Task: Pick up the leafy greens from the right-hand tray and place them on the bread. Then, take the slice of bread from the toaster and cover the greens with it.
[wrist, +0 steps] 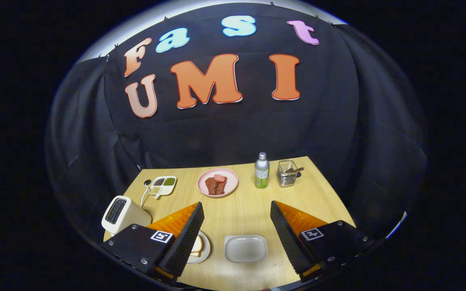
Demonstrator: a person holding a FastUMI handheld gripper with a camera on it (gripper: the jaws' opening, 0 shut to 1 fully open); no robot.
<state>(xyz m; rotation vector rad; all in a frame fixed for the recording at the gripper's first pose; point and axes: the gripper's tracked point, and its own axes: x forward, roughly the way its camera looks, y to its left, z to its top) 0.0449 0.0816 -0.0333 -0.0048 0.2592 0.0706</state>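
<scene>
Jaws point(237, 226) stood spread wide and empty, high above the bench point(249, 206). Between them, straight below, lay a grey tray point(245, 248), and I could make out no greens on it. Bread point(197, 245) sat on a white plate point(204, 254), half hidden beside the left jaw, with the toaster point(123, 213) farther out that way. Any drop would go straight down first, I judged, then leftward.

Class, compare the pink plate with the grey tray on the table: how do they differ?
The pink plate is round; the grey tray is a rounded rectangle. The pink plate holds meat, and the grey tray holds nothing. The pink plate lies beyond the open tool, the grey tray between its fingers. Both lie flat on the wooden table.
</scene>
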